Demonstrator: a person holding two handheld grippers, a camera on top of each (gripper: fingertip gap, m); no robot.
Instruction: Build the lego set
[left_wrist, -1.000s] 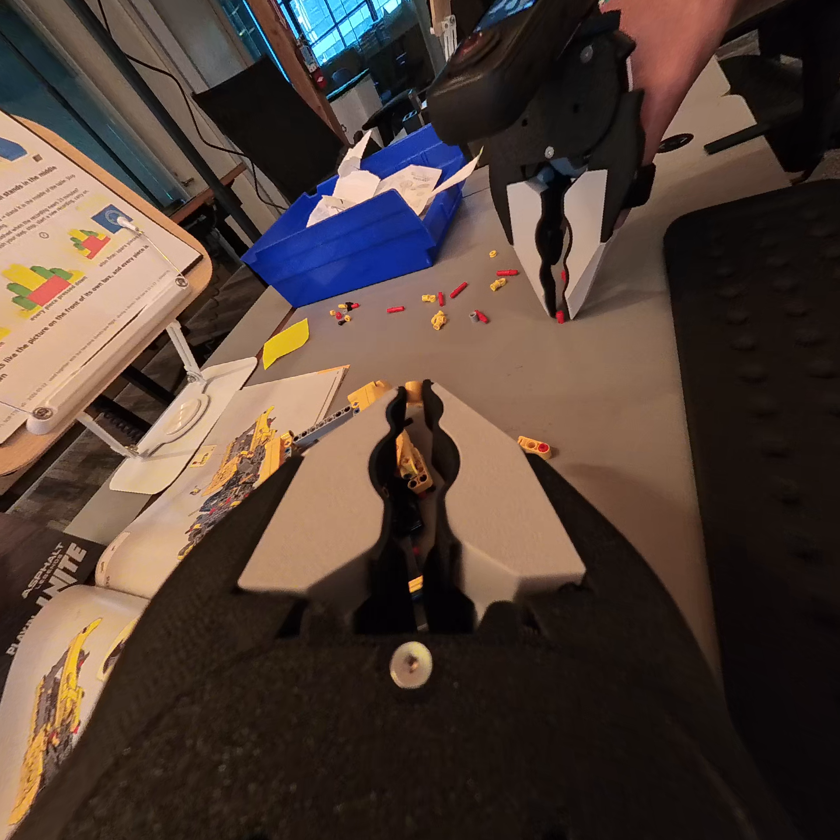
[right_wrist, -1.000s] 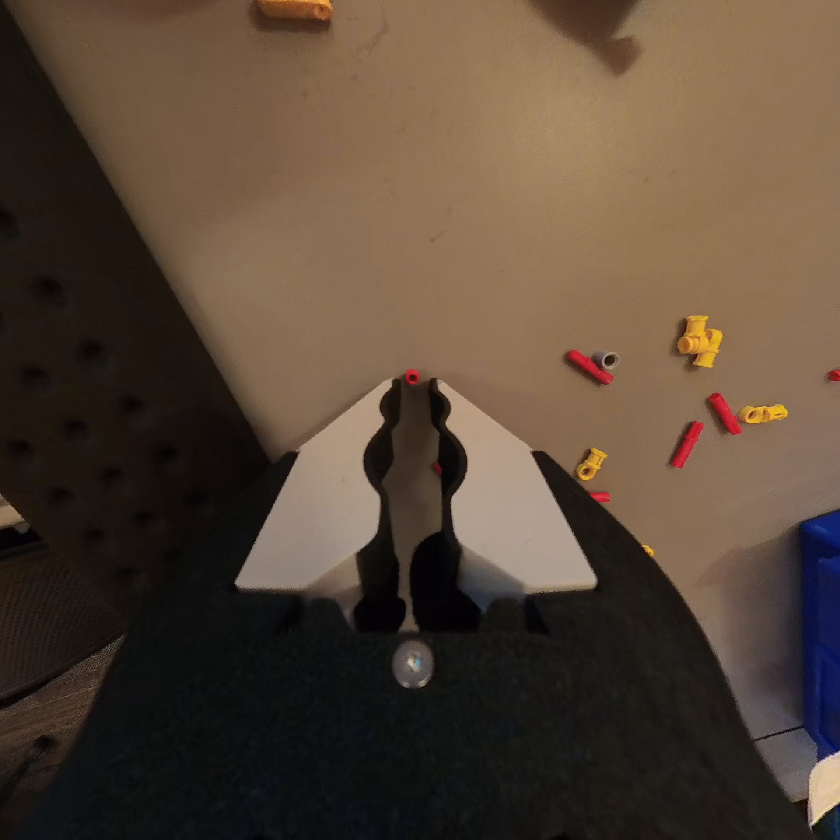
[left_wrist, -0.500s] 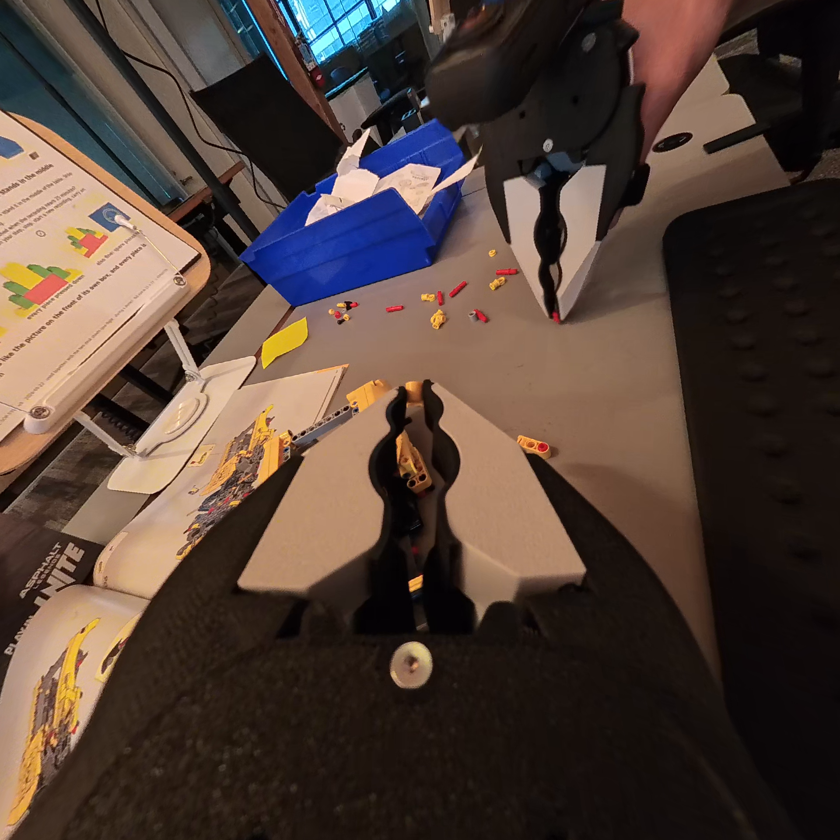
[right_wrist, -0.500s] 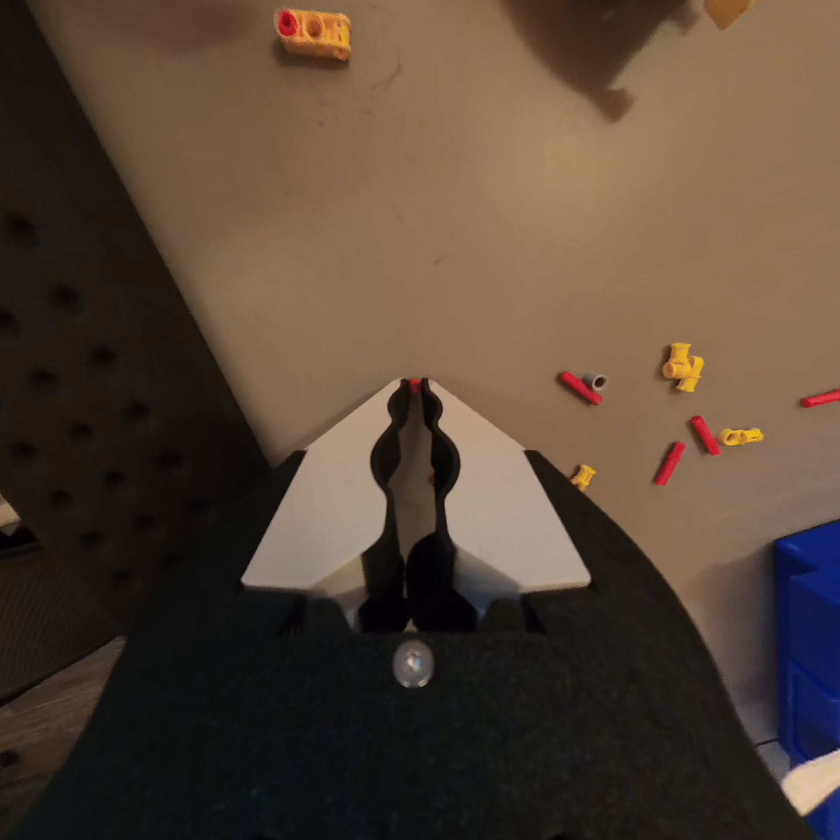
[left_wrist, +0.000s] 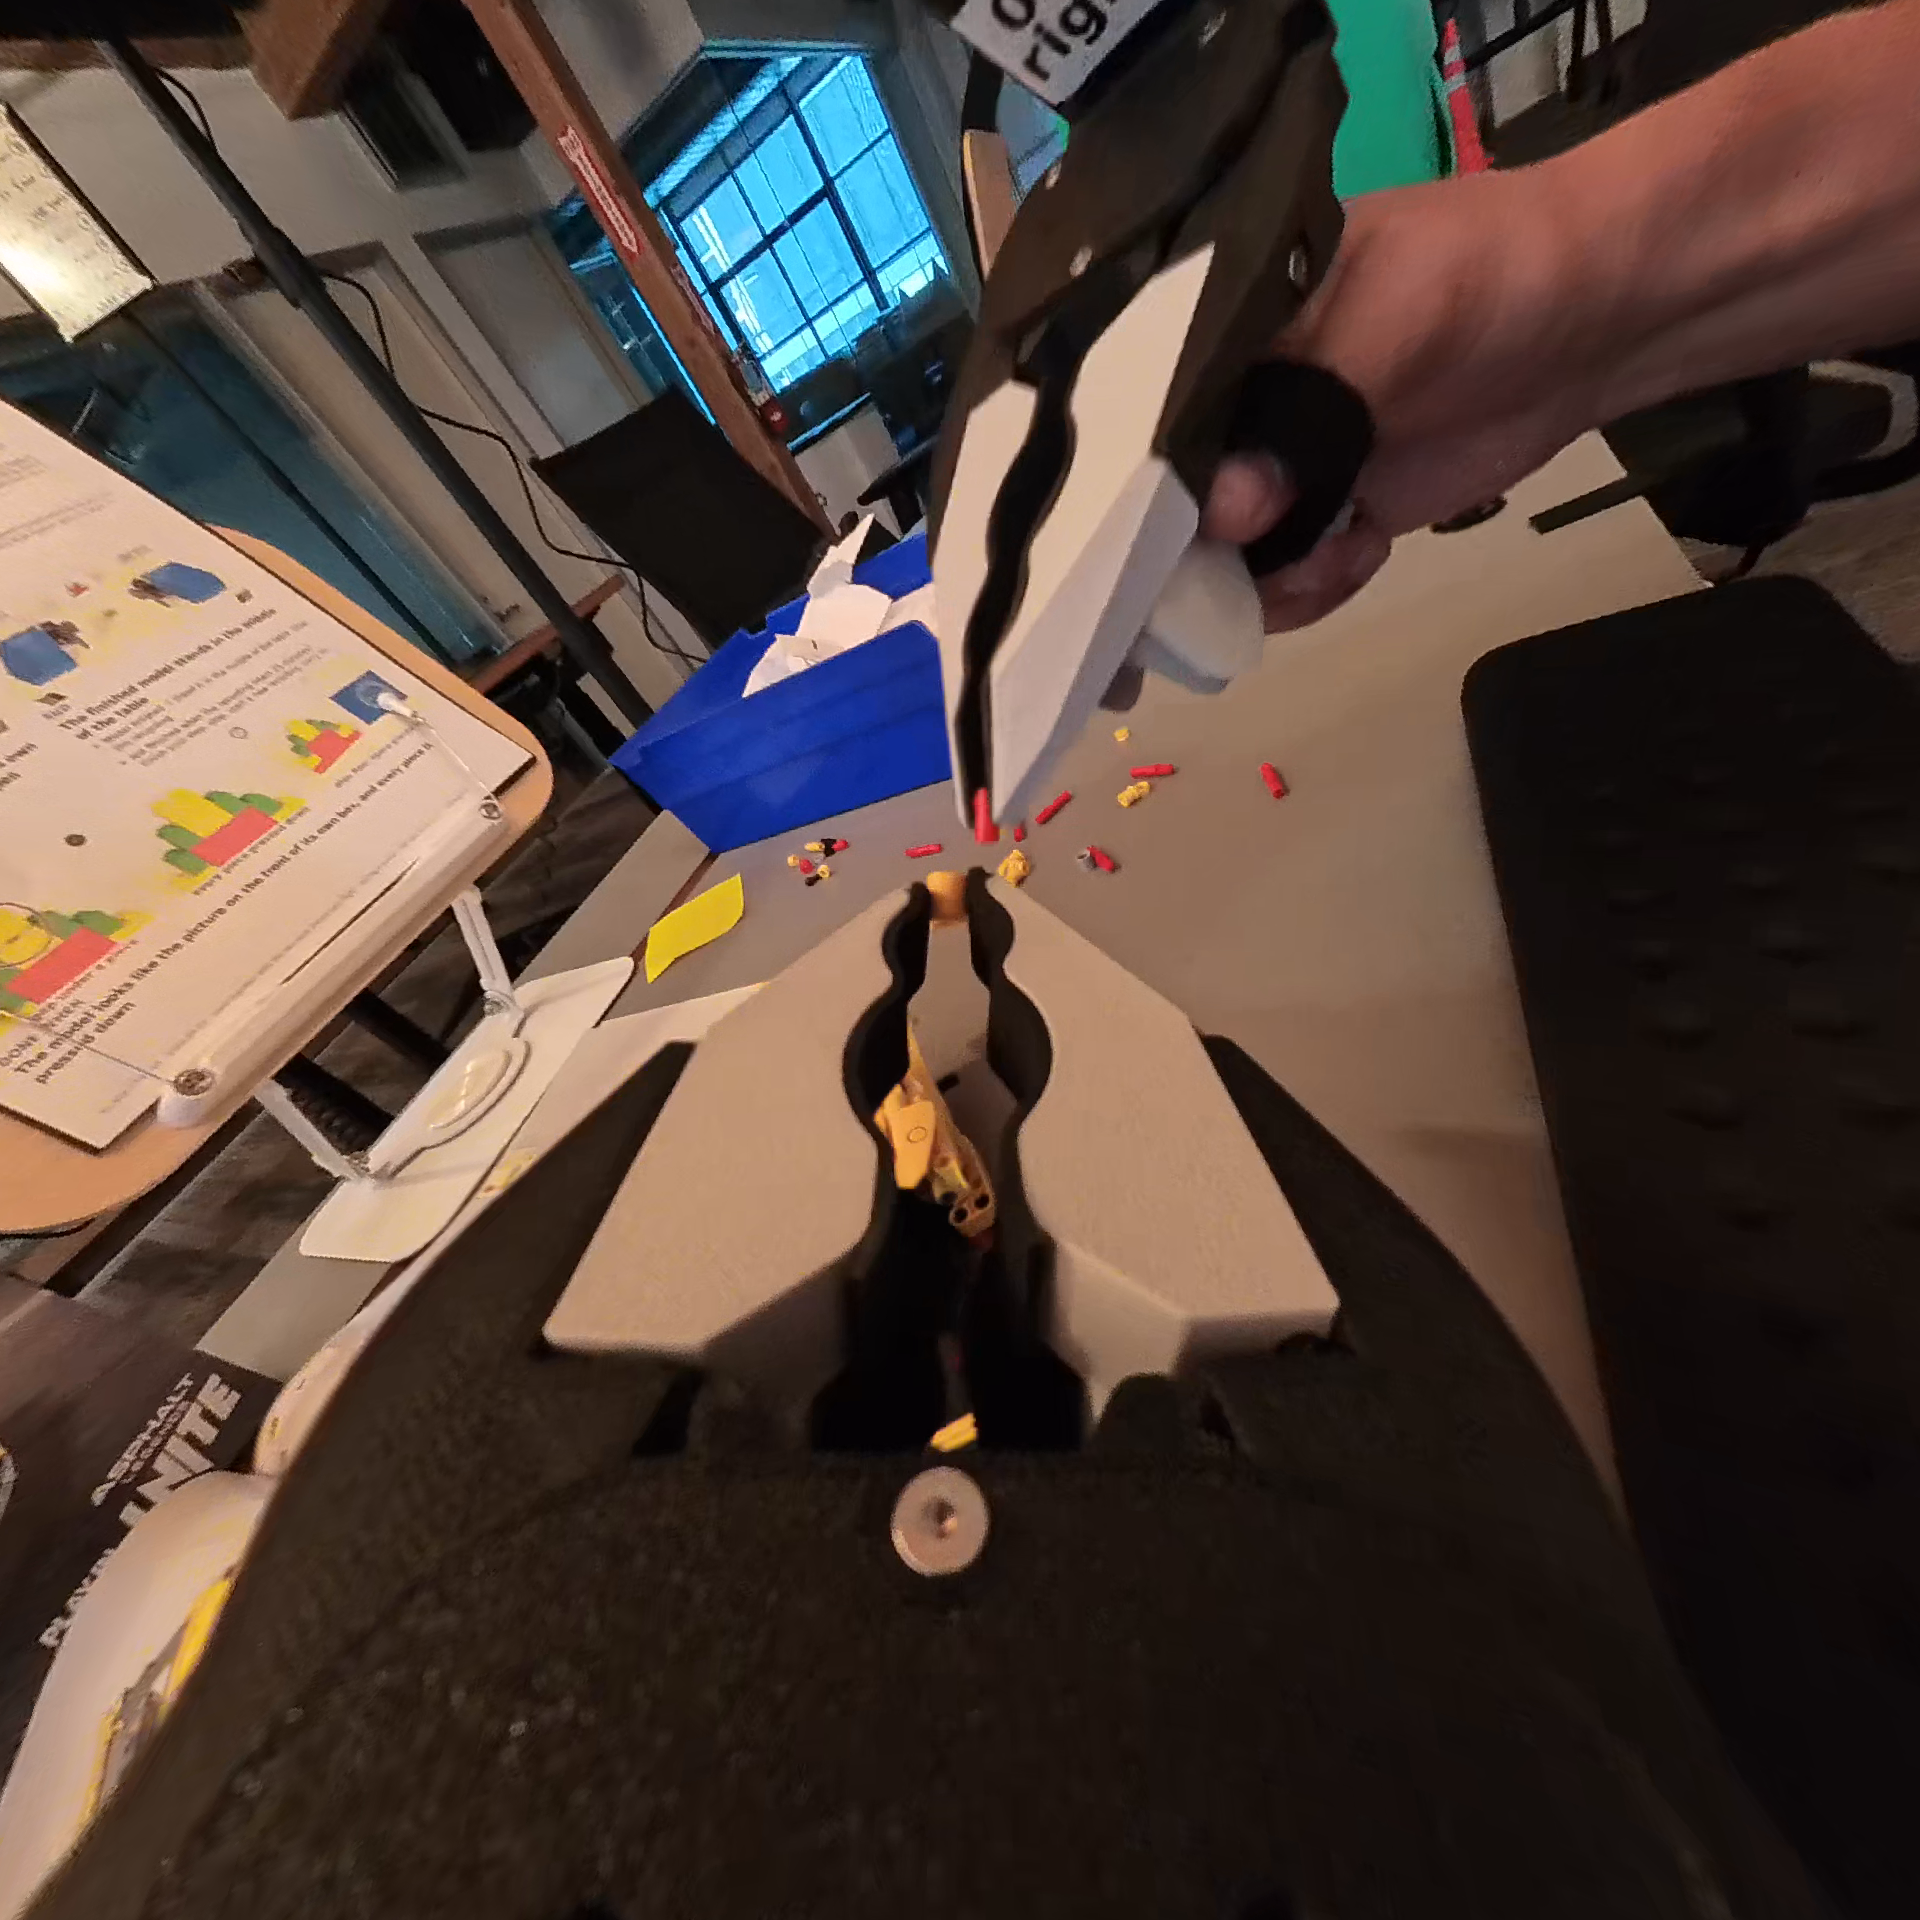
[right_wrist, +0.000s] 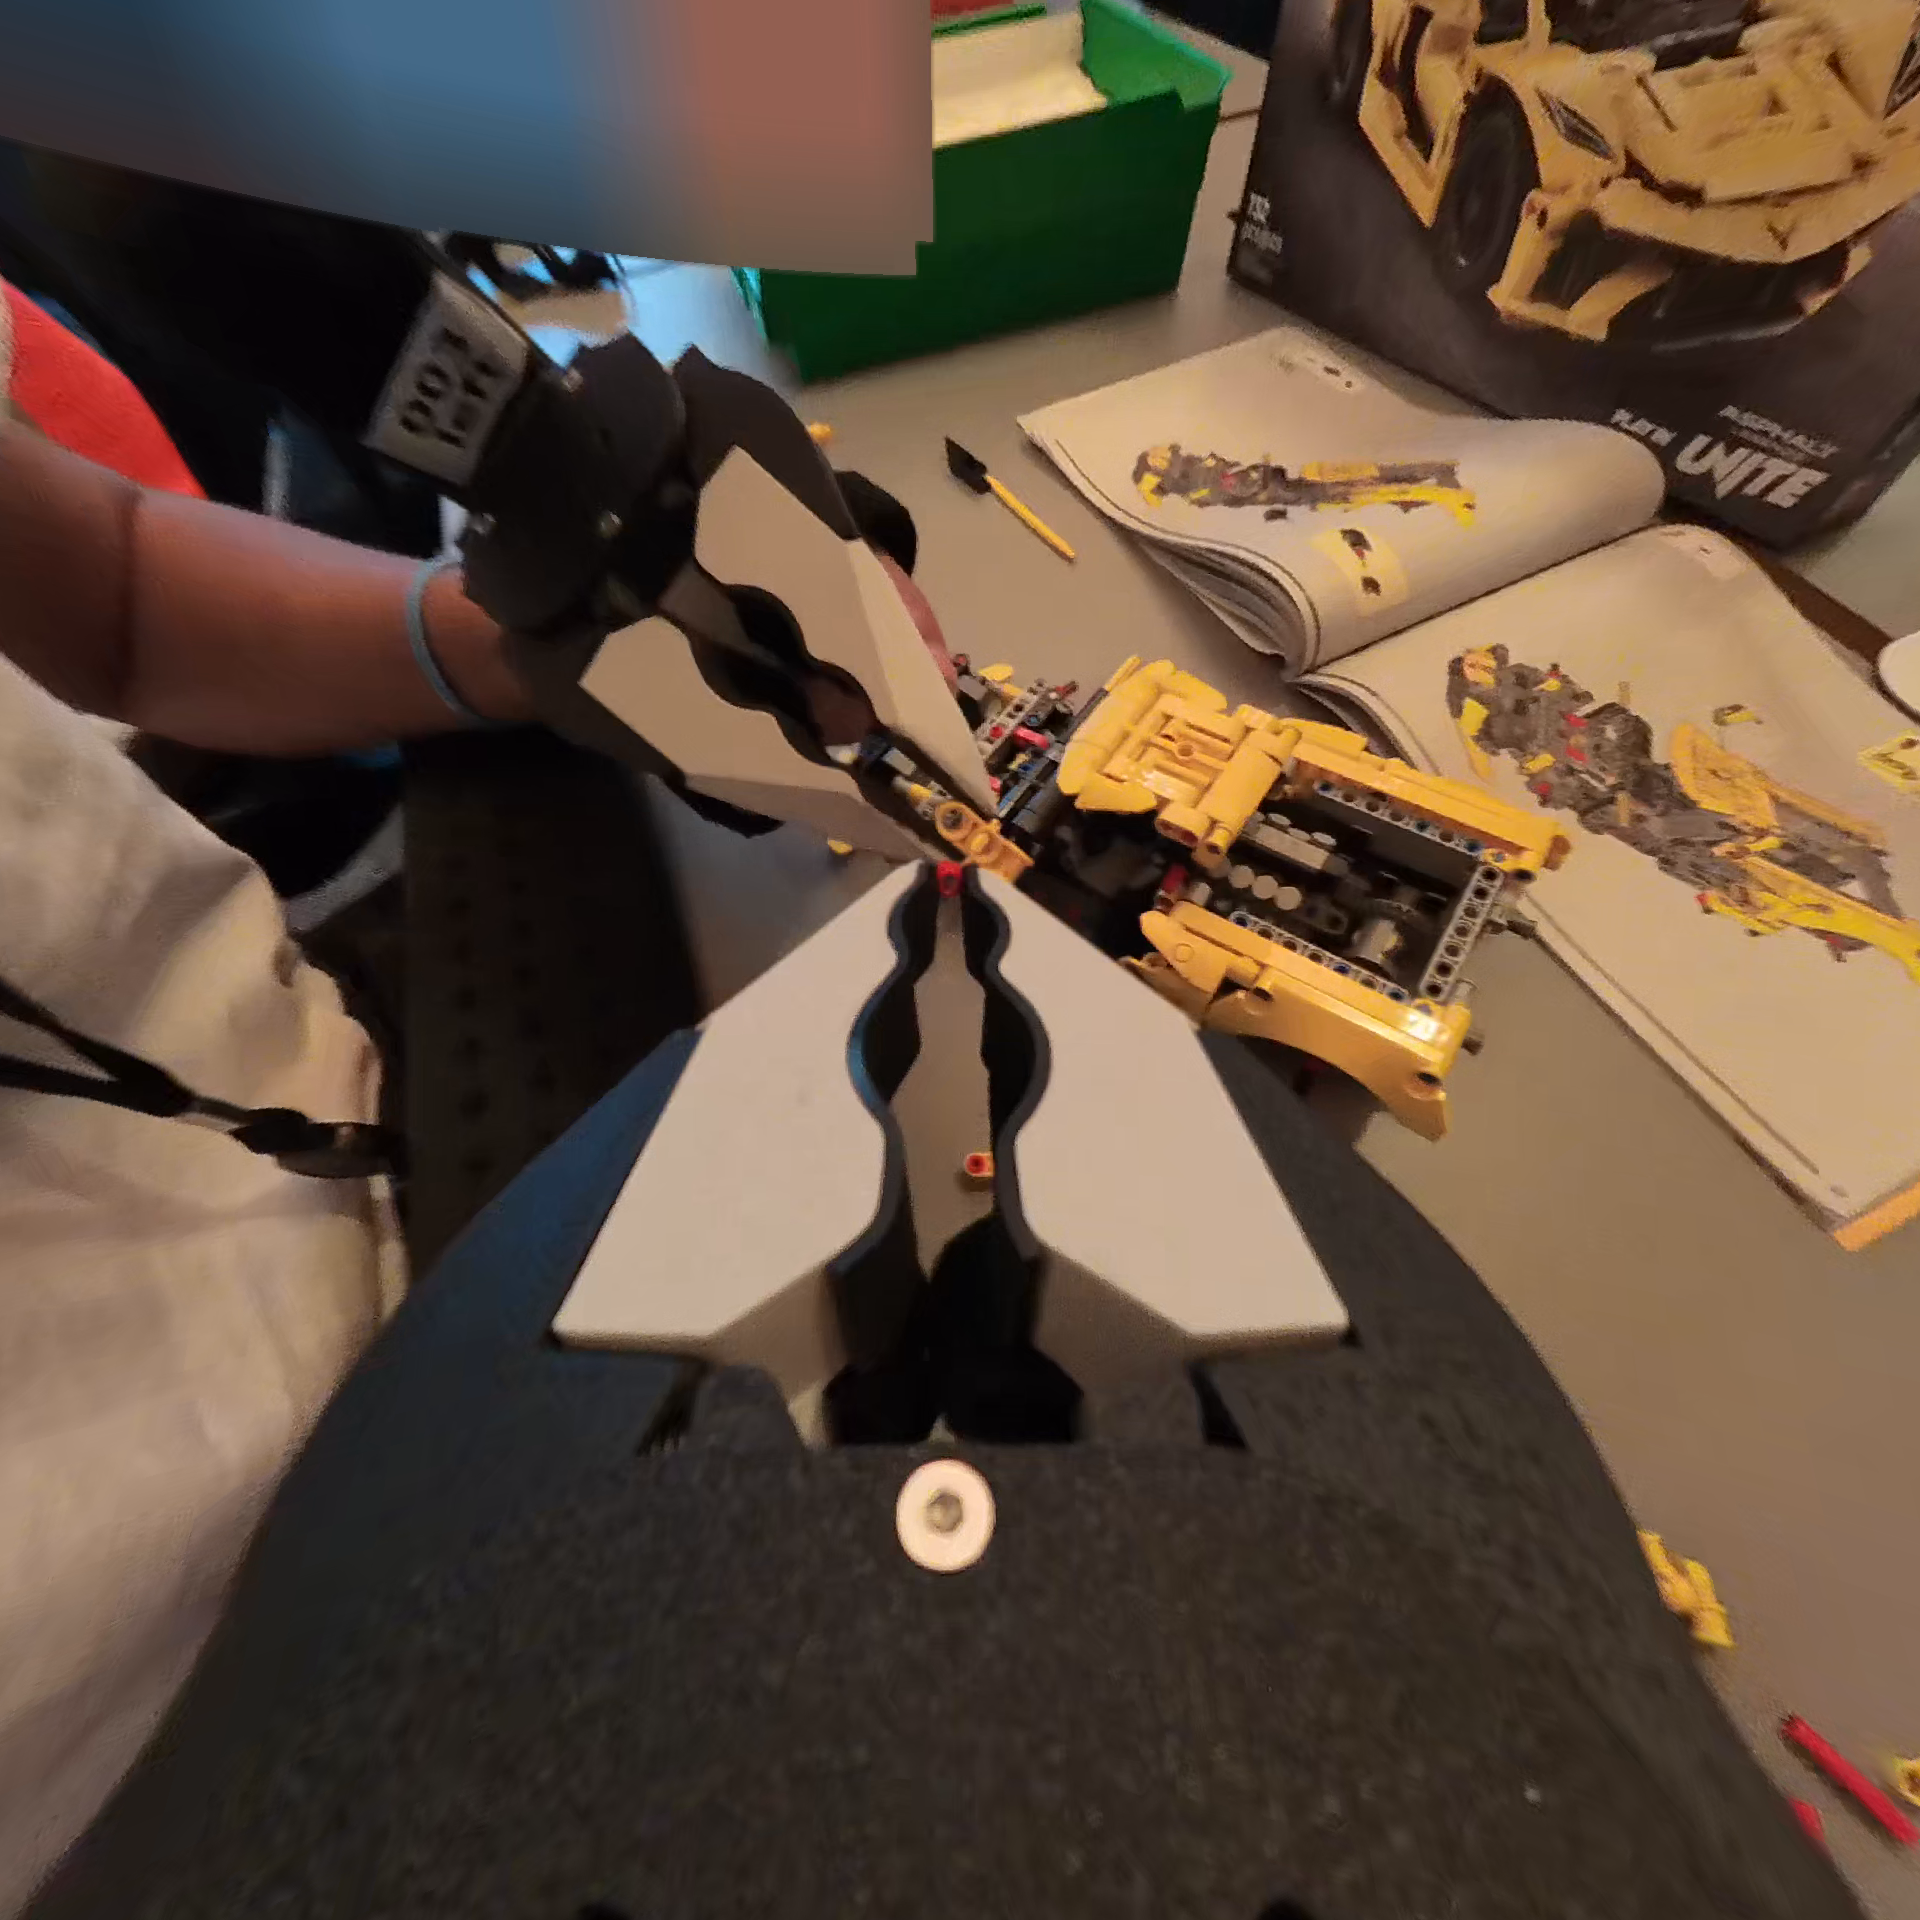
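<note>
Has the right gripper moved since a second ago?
Yes. In the left wrist view the right gripper, holding a red pin, has lifted off the table and come leftward, nearer the blue bin.

Grey table (right_wrist: 1621, 1299), open instruction booklet (right_wrist: 1683, 831), blue bin (left_wrist: 800, 727), scattered red and yellow pieces (left_wrist: 1132, 795), black mat (left_wrist: 1704, 935)

Half-built yellow lego car (right_wrist: 1288, 873) on table, red pin (right_wrist: 947, 879) beside it

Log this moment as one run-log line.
right gripper: shut on red pin, lifted beside car | left gripper: shut on yellow lego car | loose pins on table
</note>
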